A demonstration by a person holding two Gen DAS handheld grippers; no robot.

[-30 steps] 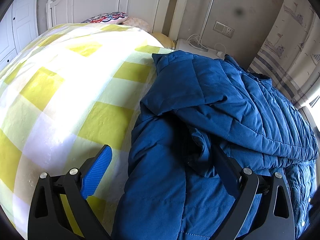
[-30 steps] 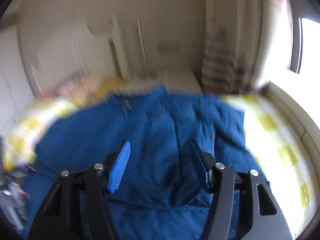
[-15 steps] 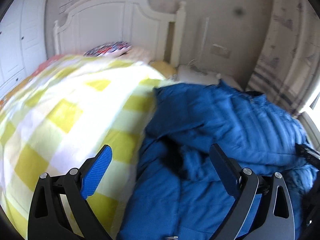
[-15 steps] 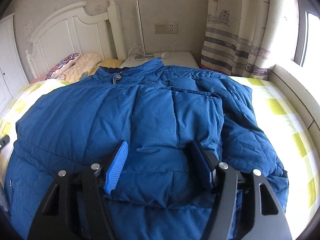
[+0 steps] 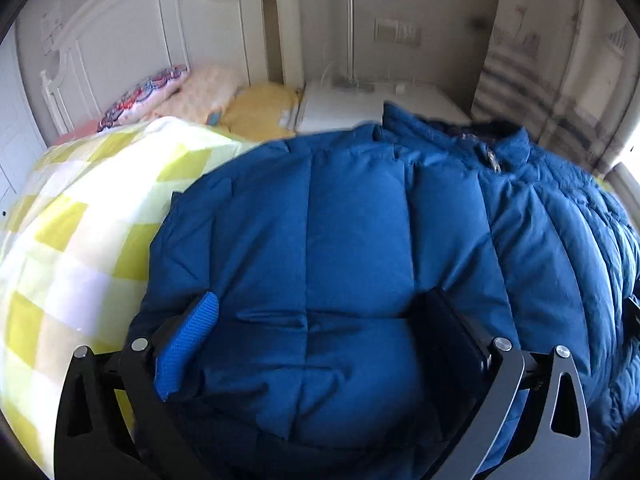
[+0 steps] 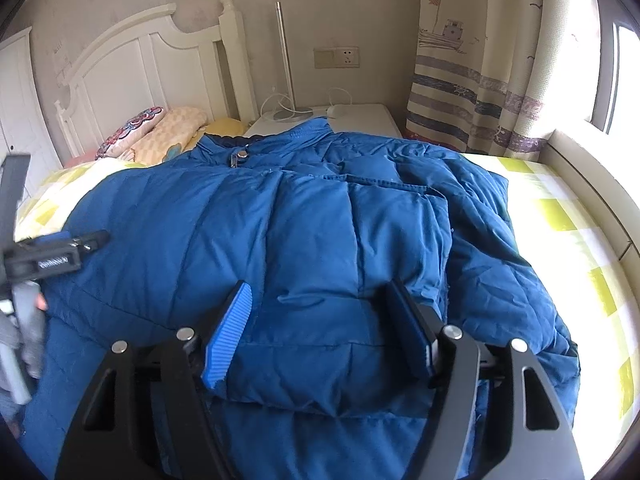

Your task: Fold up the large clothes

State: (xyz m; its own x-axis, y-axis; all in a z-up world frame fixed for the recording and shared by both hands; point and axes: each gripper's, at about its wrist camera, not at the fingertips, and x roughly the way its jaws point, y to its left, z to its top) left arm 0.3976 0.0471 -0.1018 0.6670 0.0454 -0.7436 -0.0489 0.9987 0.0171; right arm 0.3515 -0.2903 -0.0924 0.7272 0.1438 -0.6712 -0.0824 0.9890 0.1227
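- Your left gripper point(image 5: 320, 332) has its two fingers spread wide, and a puffed fold of the blue down jacket point(image 5: 360, 240) bulges up between them; you can't tell whether the pads are pressing the fabric or only flanking it.
- Your right gripper point(image 6: 320, 332) is likewise spread, its two fingers straddling the folded-over panel near the jacket's hem; the pads sit beside the cloth, not pinched on it.
- One jacket, lying across the yellow-checked quilt point(image 6: 560, 216), collar toward 12 o'clock, hem toward 6.
- The right view alone shows the collar snap point(image 6: 241, 154) and, at 9 o'clock, your left gripper from the side, partly cut off by the frame.
- In the left view the quilt fills 9 o'clock; in the right view it lies at 3 o'clock, sunlit.
- Three pillows point(image 6: 168, 132) sit at 11 o'clock by the one white headboard point(image 6: 132, 64).
- One white nightstand point(image 5: 340, 108) at 12 o'clock carries one lamp pole point(image 6: 286, 60); the jacket hides its front edge.
- One striped curtain point(image 6: 472, 80) hangs at 1 o'clock, sharp in the right view, blurred in the left.
- The wall socket point(image 6: 336, 58) is hard to read in the left view.
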